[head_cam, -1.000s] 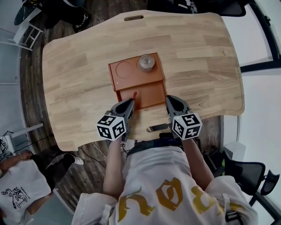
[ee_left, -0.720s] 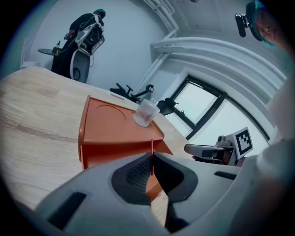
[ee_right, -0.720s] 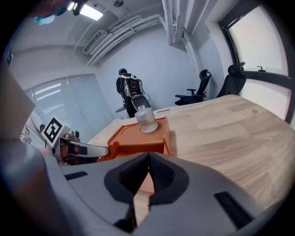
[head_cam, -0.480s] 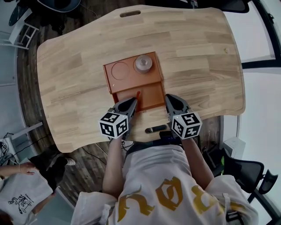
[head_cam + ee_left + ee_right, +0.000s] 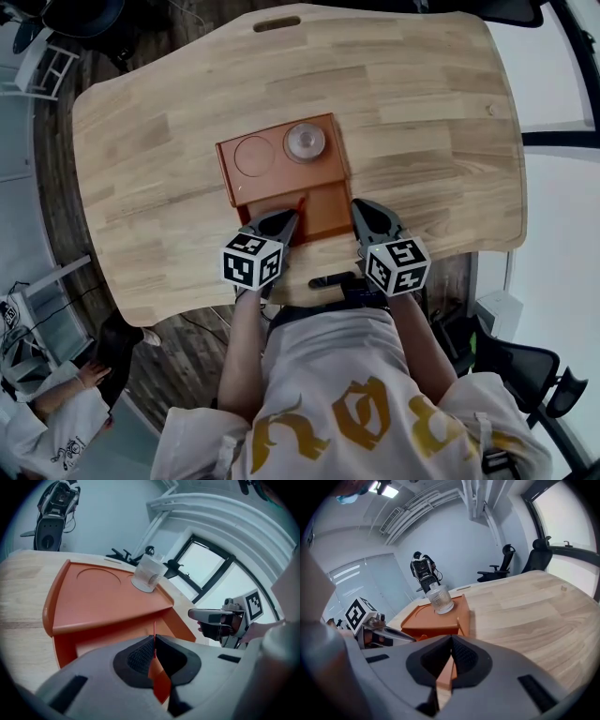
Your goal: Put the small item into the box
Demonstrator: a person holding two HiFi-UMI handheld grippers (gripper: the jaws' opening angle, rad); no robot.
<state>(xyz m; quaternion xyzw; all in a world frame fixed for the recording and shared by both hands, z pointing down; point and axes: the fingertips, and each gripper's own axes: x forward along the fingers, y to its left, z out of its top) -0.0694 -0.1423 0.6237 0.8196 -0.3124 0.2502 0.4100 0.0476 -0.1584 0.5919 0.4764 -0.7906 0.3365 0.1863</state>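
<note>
An orange box (image 5: 234, 183) lies mid-table, with a raised far deck and a lower open compartment (image 5: 323, 208) on the near side. A clear cup (image 5: 305, 142) stands on the deck beside a round recess. My left gripper (image 5: 289, 217) is shut on a thin red strip (image 5: 300, 204), whose tip reaches over the compartment's near edge. In the left gripper view the red strip (image 5: 154, 631) stands upright between the pads, in front of the box (image 5: 103, 595) and cup (image 5: 148, 573). My right gripper (image 5: 357, 208) hovers at the box's near right corner, shut and empty (image 5: 451, 640).
A dark flat device (image 5: 333, 278) lies on the wooden table (image 5: 422, 122) at its near edge, between my arms. A slot is cut at the table's far edge (image 5: 277, 22). Office chairs (image 5: 539, 555) and another person stand off the table.
Both grippers have crept forward and down toward the box. The red strip's tip now sits over the near compartment's edge. The left gripper has shifted right.
</note>
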